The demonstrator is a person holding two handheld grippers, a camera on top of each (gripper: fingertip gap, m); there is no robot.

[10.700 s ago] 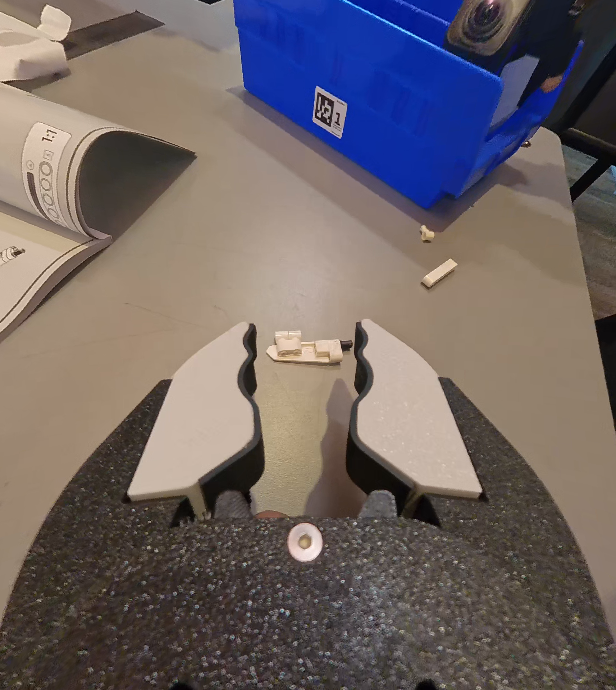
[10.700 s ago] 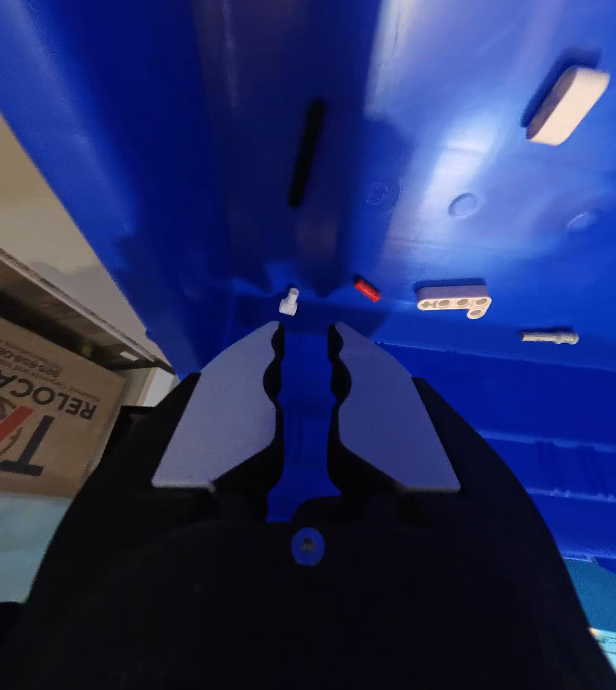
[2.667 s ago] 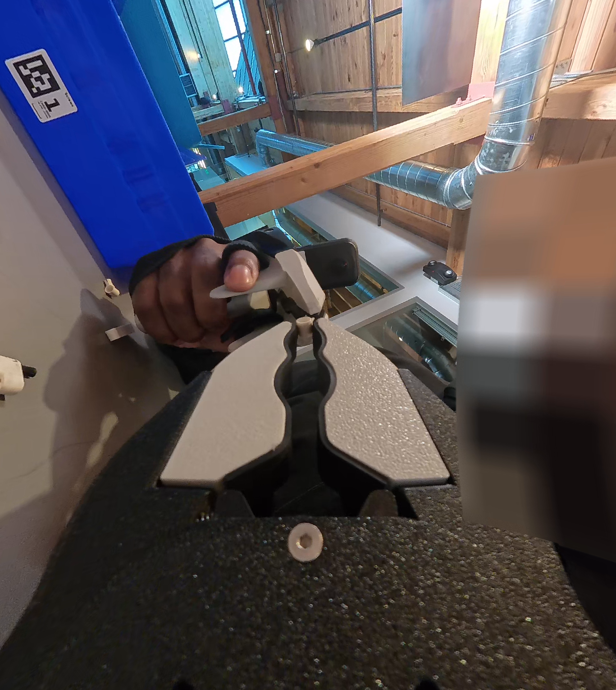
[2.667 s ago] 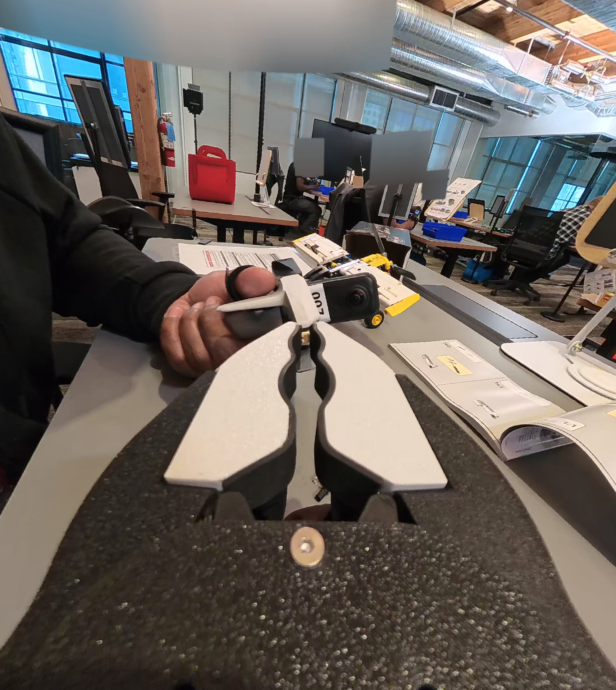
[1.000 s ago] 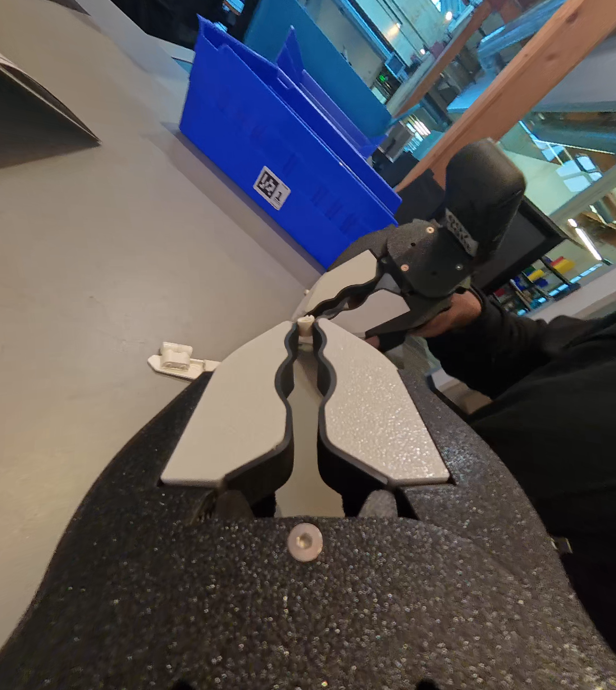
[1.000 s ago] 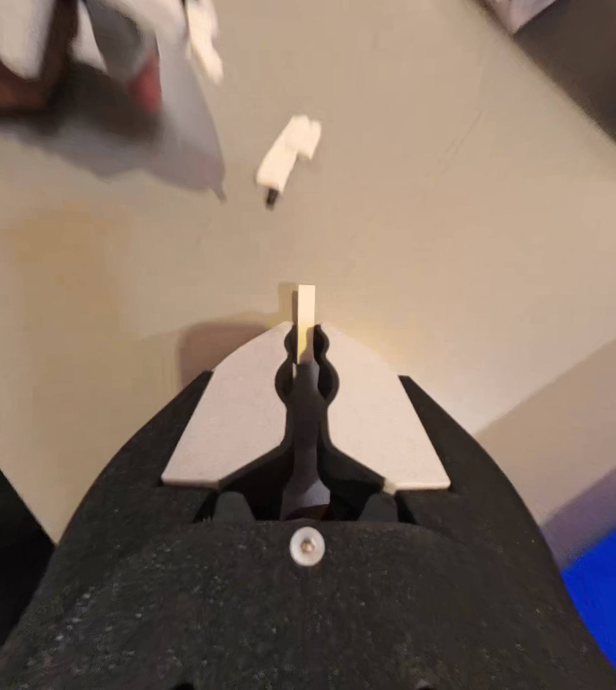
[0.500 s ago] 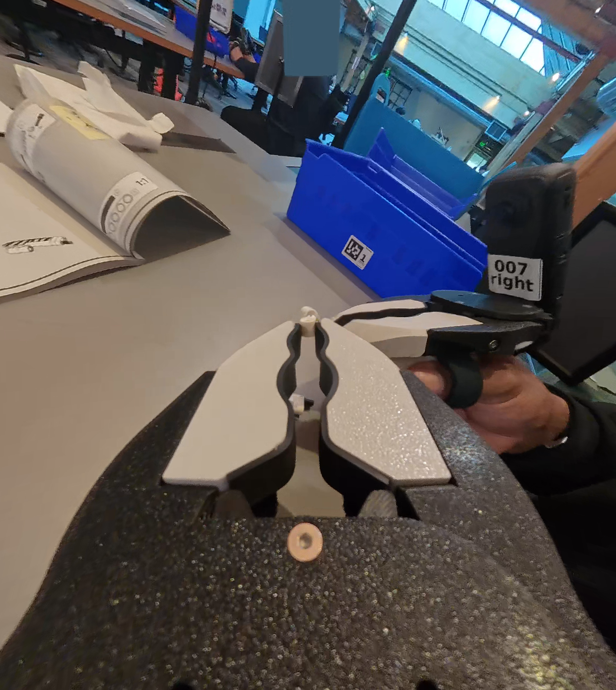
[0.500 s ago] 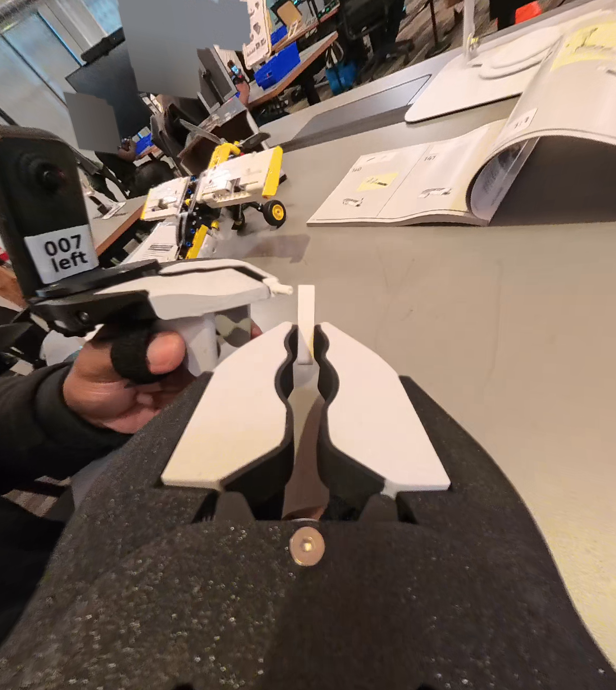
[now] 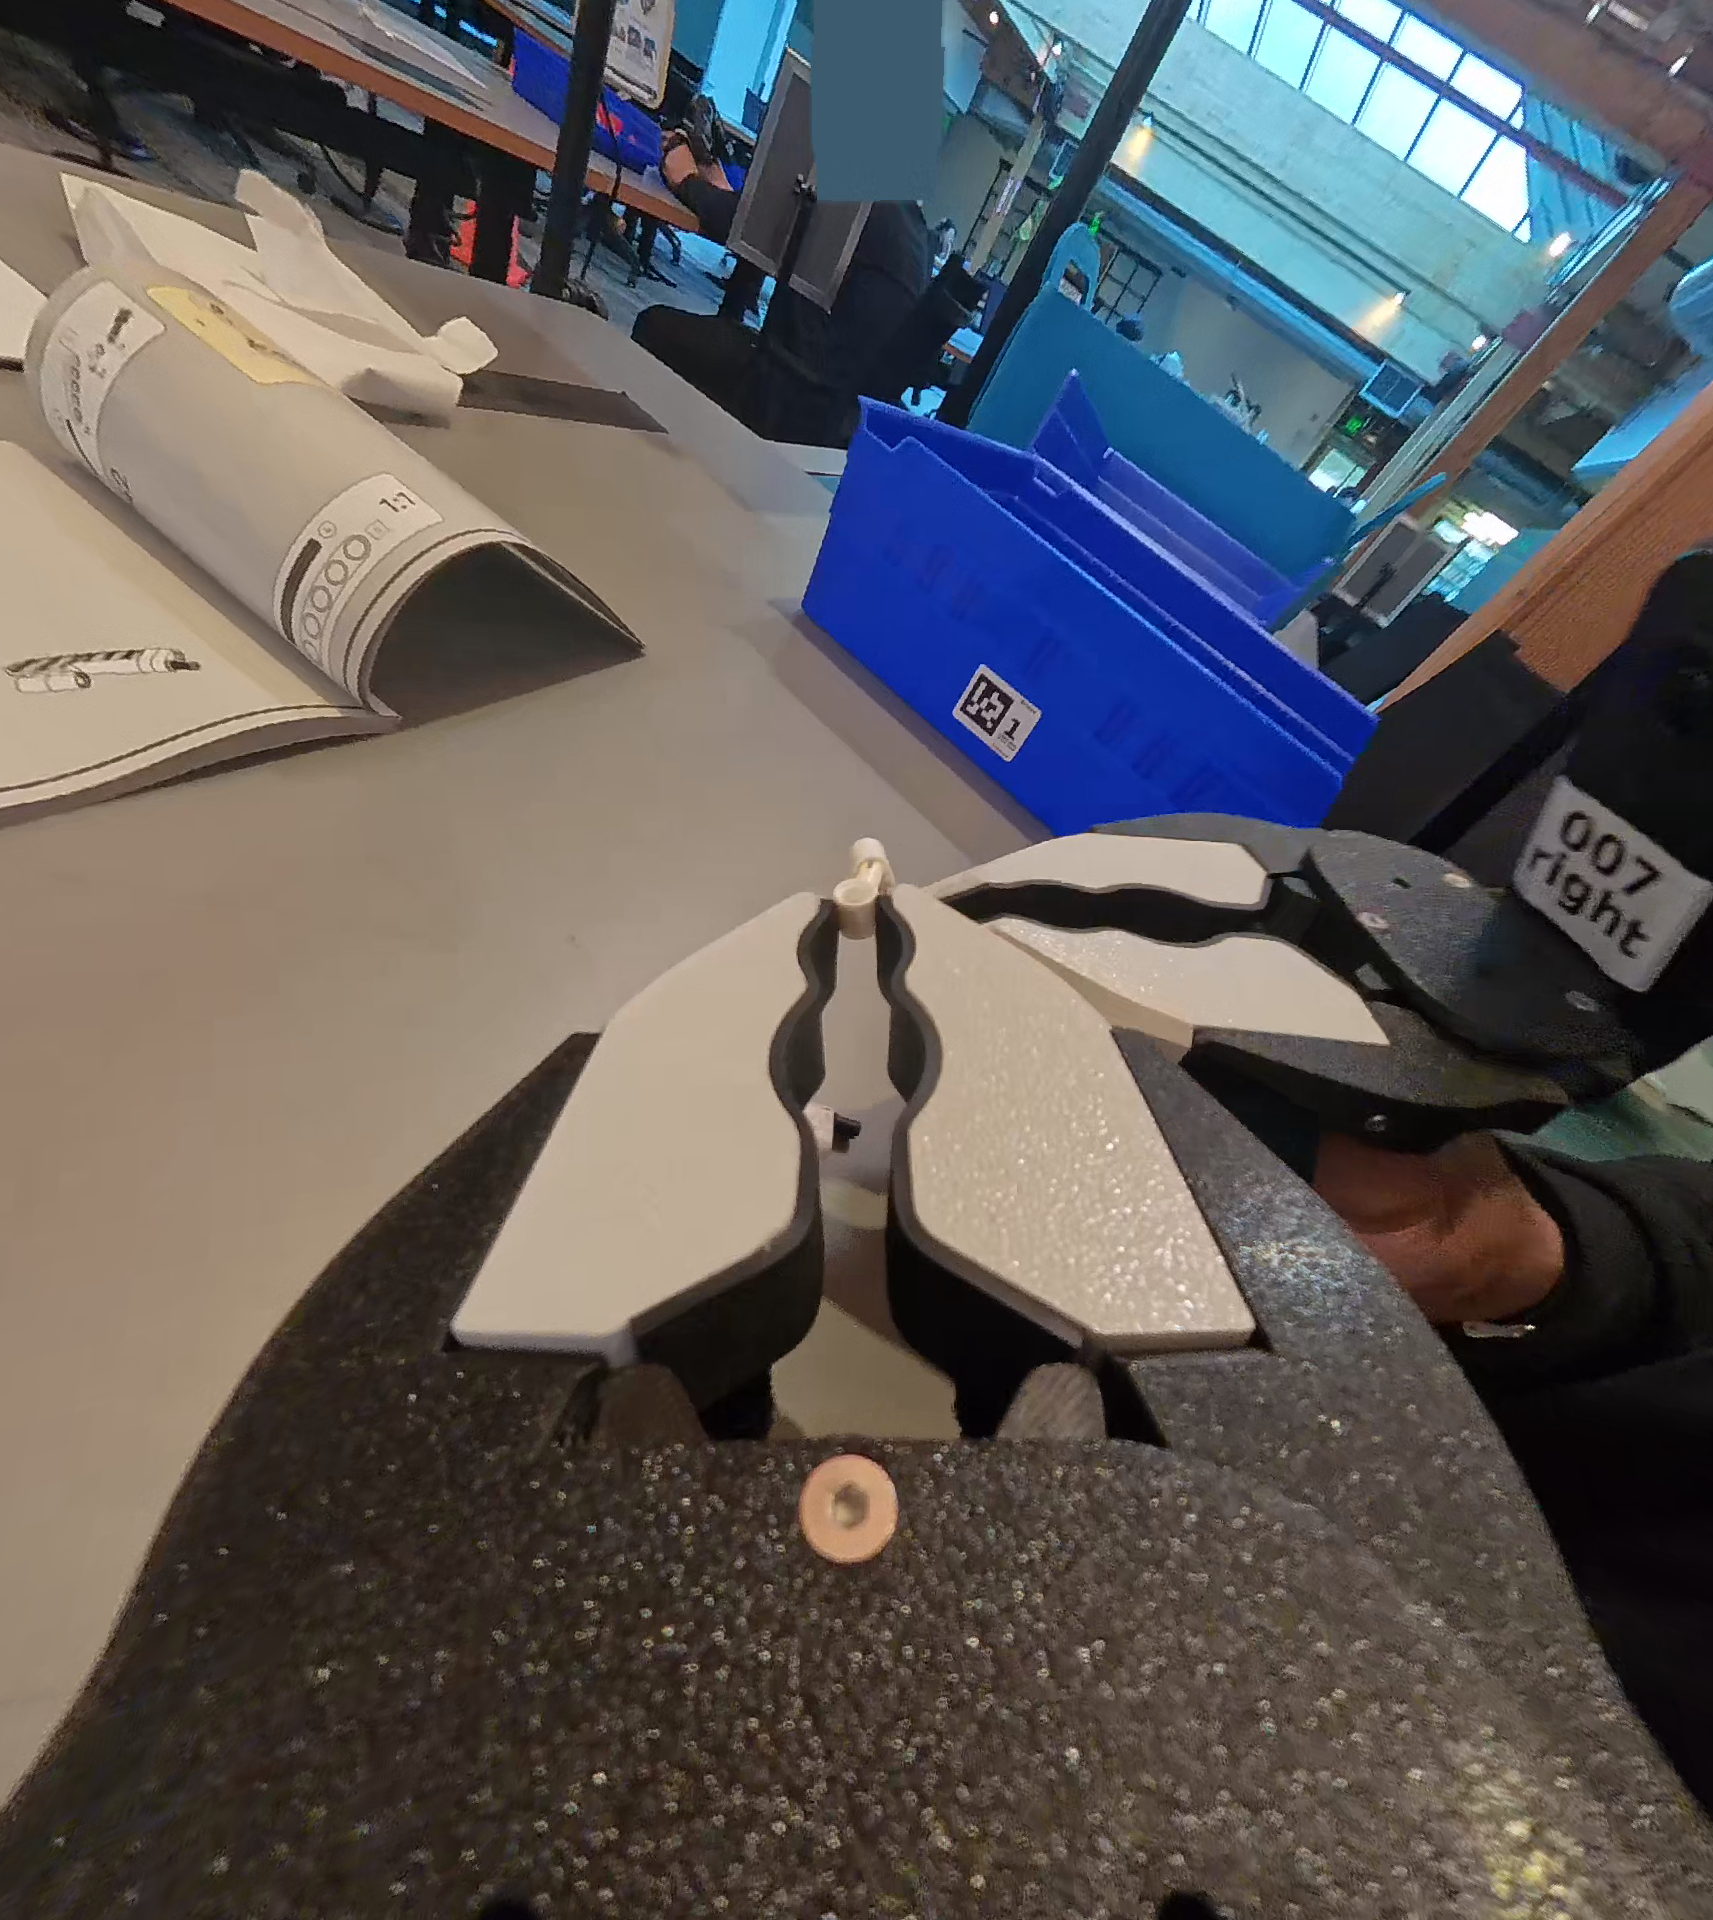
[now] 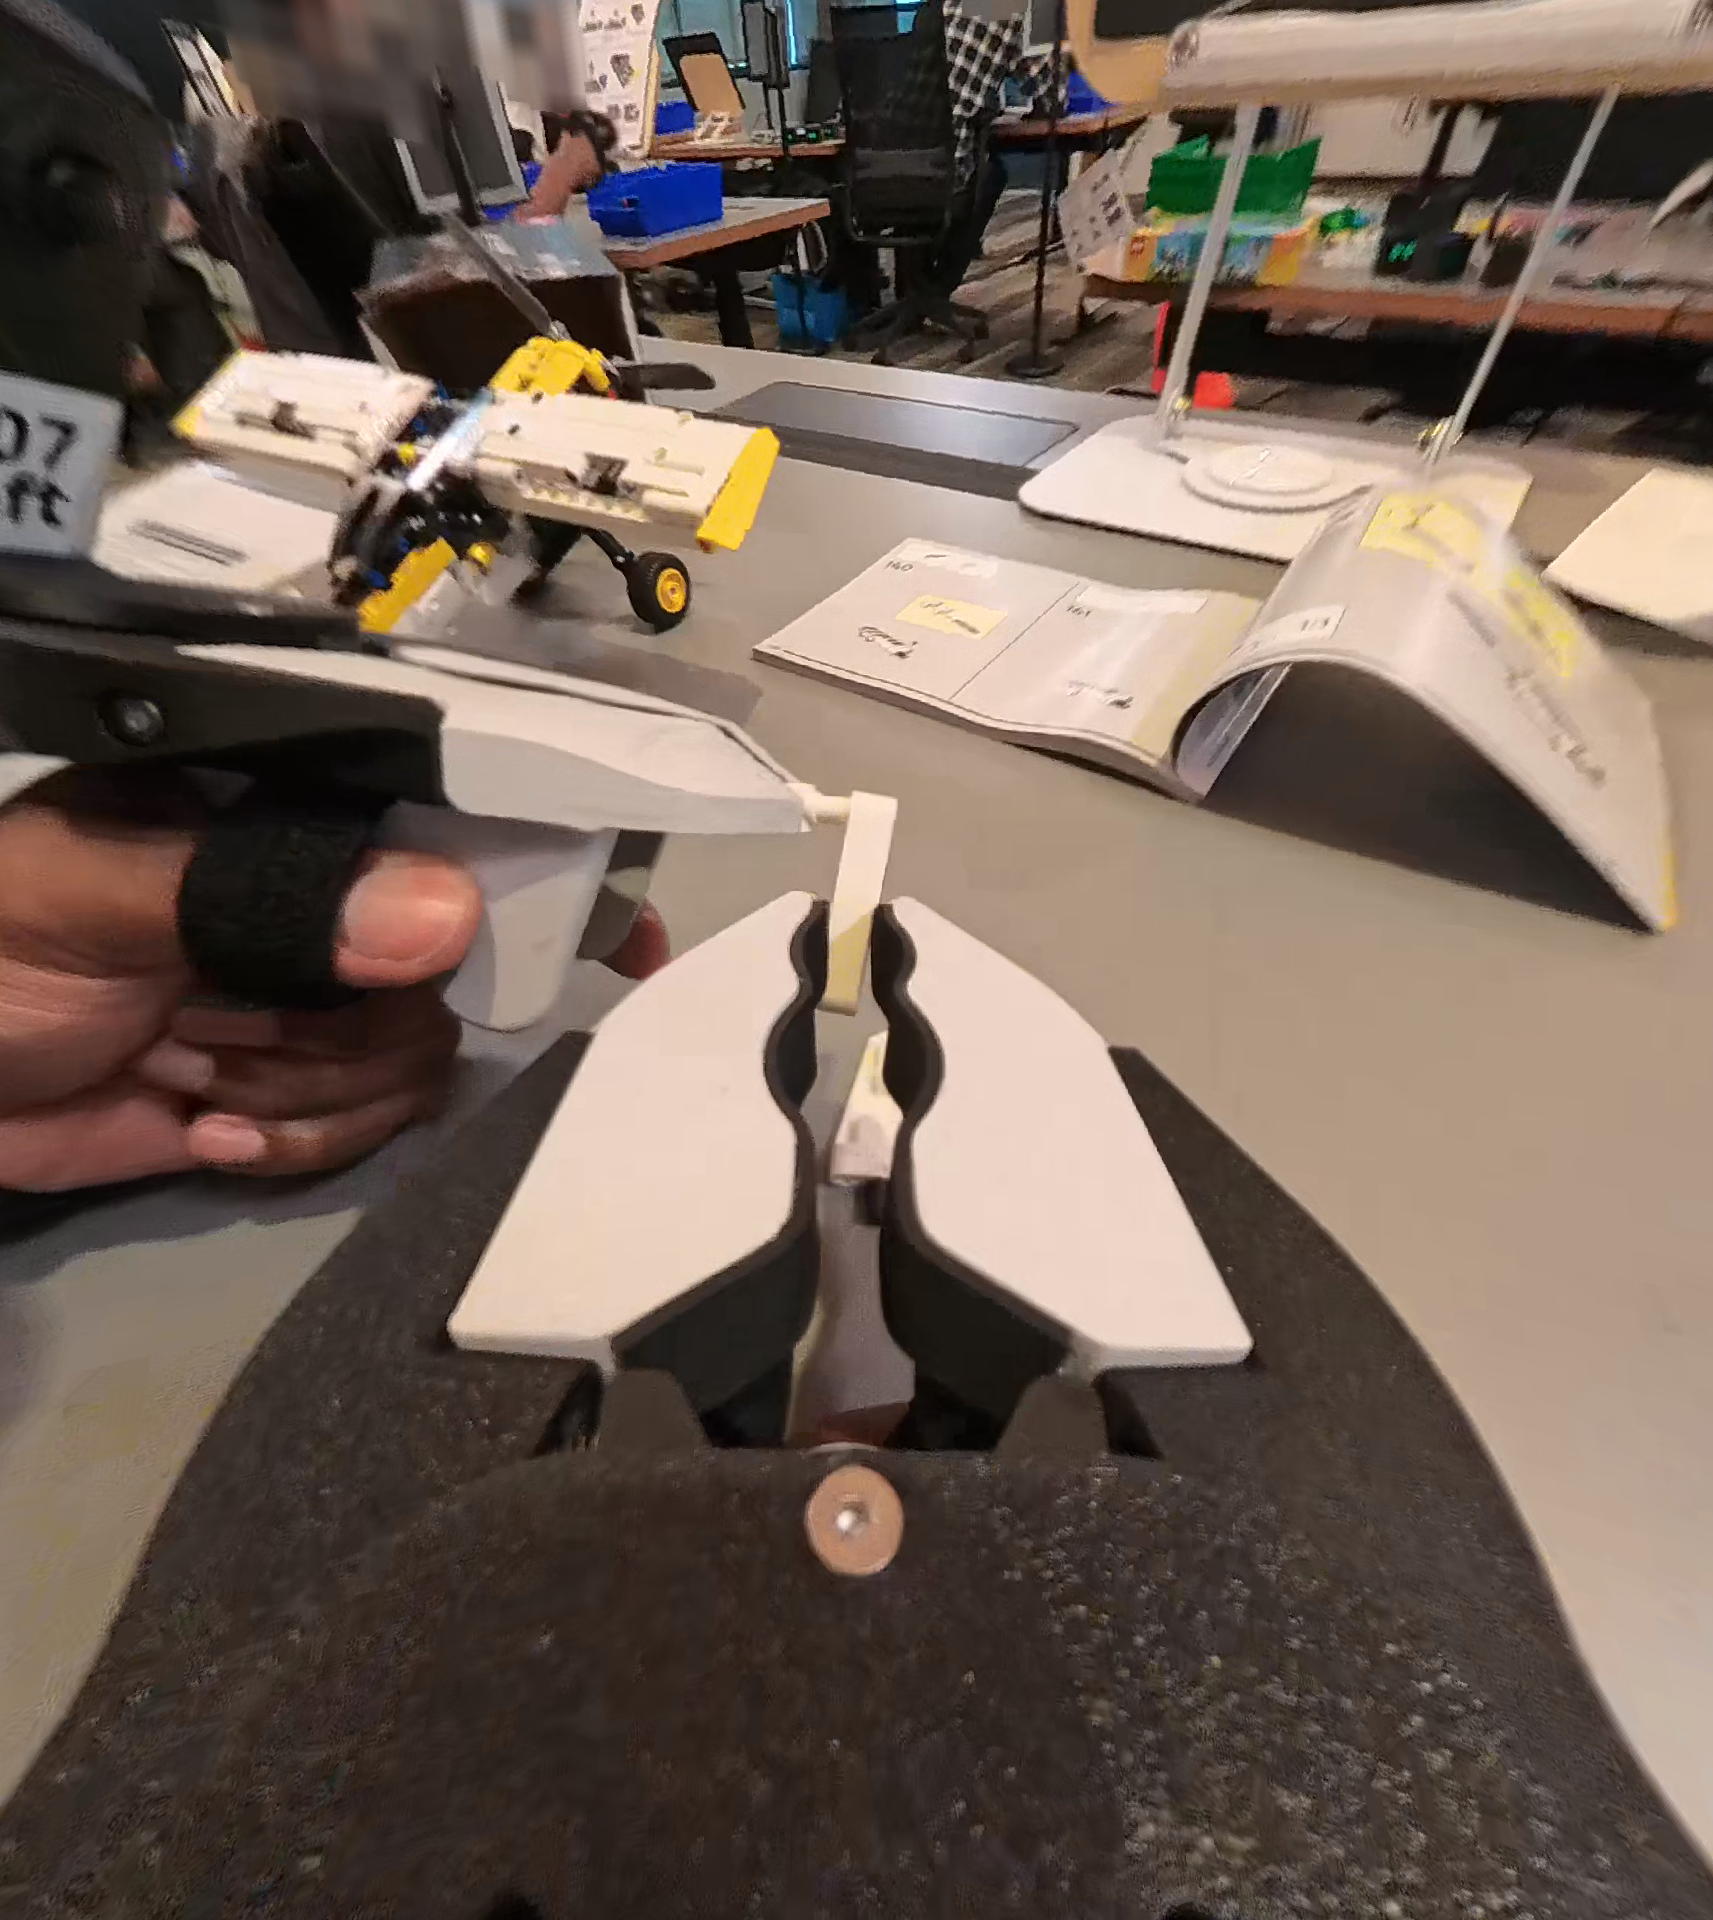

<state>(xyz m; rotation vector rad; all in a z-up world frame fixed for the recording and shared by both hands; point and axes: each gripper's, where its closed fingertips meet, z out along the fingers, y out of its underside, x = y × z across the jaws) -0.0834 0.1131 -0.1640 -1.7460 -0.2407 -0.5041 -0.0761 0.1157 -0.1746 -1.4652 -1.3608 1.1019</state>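
Cream plastic fills both grips: the left tongs [image 9: 860, 914] are clamped on a small peg [image 9: 857, 902], the right tongs [image 10: 850, 920] on a flat bar [image 10: 860, 883]. Peg tip meets the bar's upper end, above the grey bench [image 9: 208, 987]. A blue bin [image 9: 1070, 644] stands beyond the left tongs.

Behind the left gripper's fingers [image 9: 1028, 1122], a small white part [image 9: 824, 1127] on the table shows only a sliver. The booklet [image 9: 104, 665] at ten o'clock runs off frame. At twelve o'clock, far desks [image 10: 1454, 260] blur.
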